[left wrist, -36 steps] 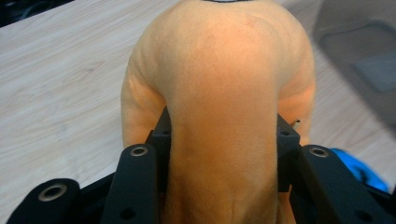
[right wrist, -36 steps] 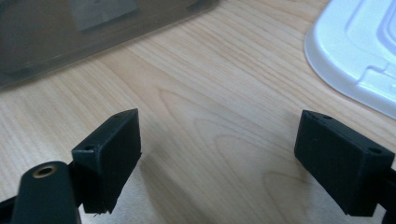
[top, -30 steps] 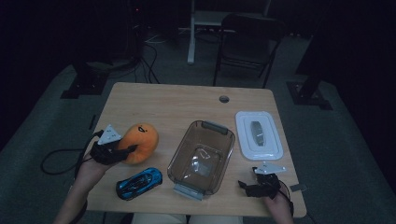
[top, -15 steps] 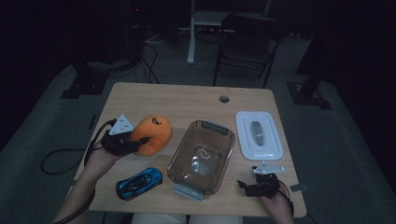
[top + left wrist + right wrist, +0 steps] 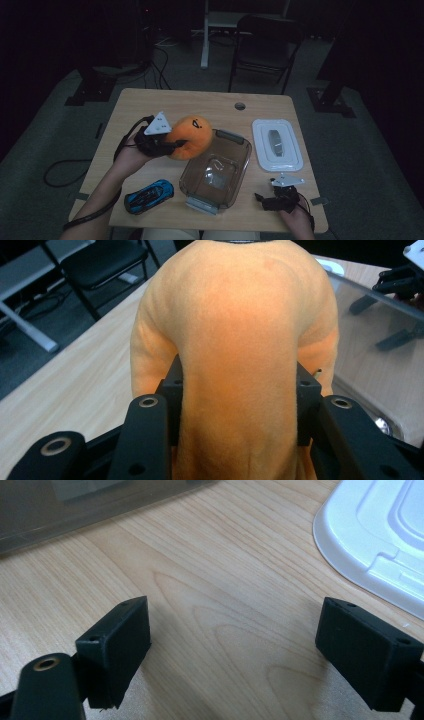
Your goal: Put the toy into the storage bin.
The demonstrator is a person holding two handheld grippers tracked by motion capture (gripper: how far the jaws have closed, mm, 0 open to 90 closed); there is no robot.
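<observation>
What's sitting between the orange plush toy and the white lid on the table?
The clear container, seen in the high view. The orange plush toy, clamped in the left gripper, hangs at its left rim; the white lid lies to its right.

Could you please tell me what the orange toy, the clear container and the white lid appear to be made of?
Orange toy: soft plush with a fuzzy nap; it bulges where the left tongs squeeze it. Clear container: transparent, smoky-tinted, glossy with reflections, probably plastic, possibly glass. White lid: smooth moulded white plastic, by its raised ridges and slight sheen.
</observation>
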